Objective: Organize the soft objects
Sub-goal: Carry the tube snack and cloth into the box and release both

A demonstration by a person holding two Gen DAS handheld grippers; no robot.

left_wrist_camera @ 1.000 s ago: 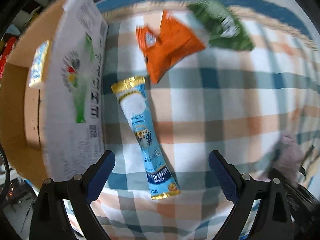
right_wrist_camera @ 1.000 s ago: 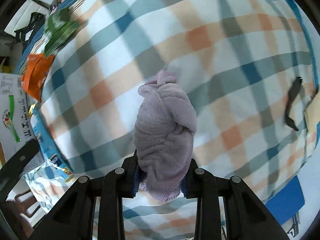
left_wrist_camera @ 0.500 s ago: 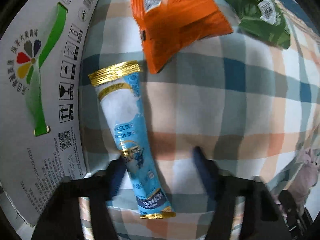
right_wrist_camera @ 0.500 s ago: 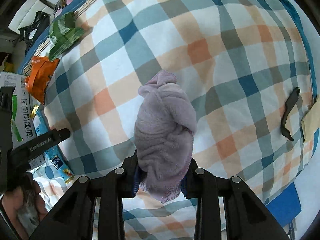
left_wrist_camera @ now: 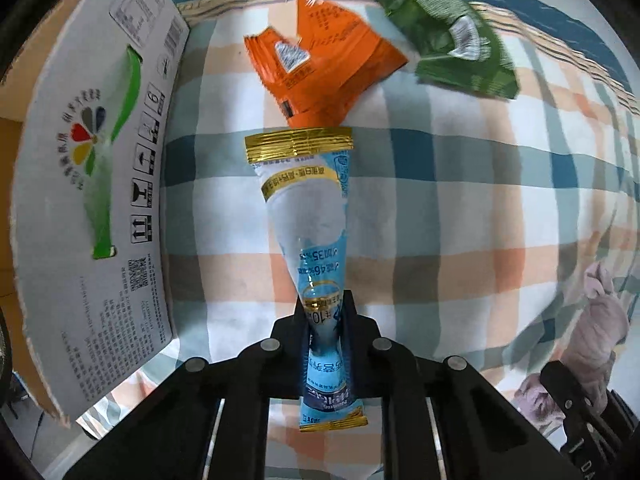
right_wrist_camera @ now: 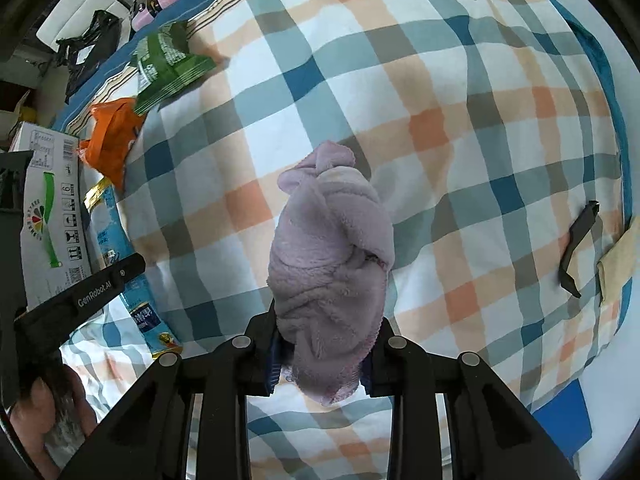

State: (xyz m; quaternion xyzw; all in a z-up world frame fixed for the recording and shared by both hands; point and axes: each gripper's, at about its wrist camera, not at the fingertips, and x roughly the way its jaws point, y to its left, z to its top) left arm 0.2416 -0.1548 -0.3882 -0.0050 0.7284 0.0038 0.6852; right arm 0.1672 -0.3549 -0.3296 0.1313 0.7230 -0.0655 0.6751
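Now the left hand-held gripper (left_wrist_camera: 325, 330) pinches the blue ice-cream wrapper (left_wrist_camera: 310, 216) low — it could slip; the right hand-held gripper (right_wrist_camera: 320, 354) clamps the lilac towel (right_wrist_camera: 330, 264).

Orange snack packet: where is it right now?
In the left wrist view the orange snack packet lies top centre on the checked cloth, between the cardboard box and the green packet, just beyond the gripped blue sachet.

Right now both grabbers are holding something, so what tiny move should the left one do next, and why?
Probably lift and swing left toward the open cardboard box. The left gripper has its fingers shut on the long blue and gold snack sachet, near its lower end. The box stands just to its left. The right gripper holds the crumpled lilac fleece cloth.
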